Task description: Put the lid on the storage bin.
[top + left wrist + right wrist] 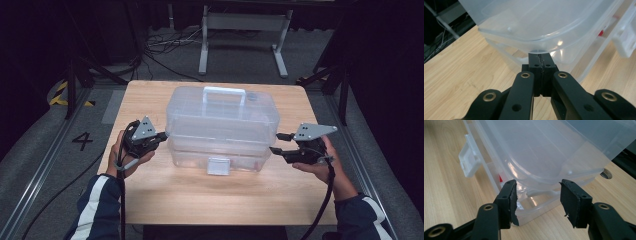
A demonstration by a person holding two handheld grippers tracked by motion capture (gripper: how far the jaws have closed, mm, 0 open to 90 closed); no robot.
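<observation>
A clear plastic storage box [222, 125] with a domed lid and a white handle [224, 92] stands in the middle of the wooden table [200, 200]. Its white front latch [218, 166] faces me. My left gripper [164, 135] is at the box's left side. In the left gripper view its jaws are shut, with the left gripper [540, 56] touching the underside of the lid's rim [536, 47]. My right gripper [277, 142] is at the box's right end. There the right gripper [537, 186] stands open, with the box's rim between the pads [571, 200] and not pressed.
A small red item [500, 178] shows through the box wall near the latch [469, 161]. The table has a round hole [606, 173] near its far right corner. Behind the table stand a white metal frame [245, 30] and floor cables [165, 47].
</observation>
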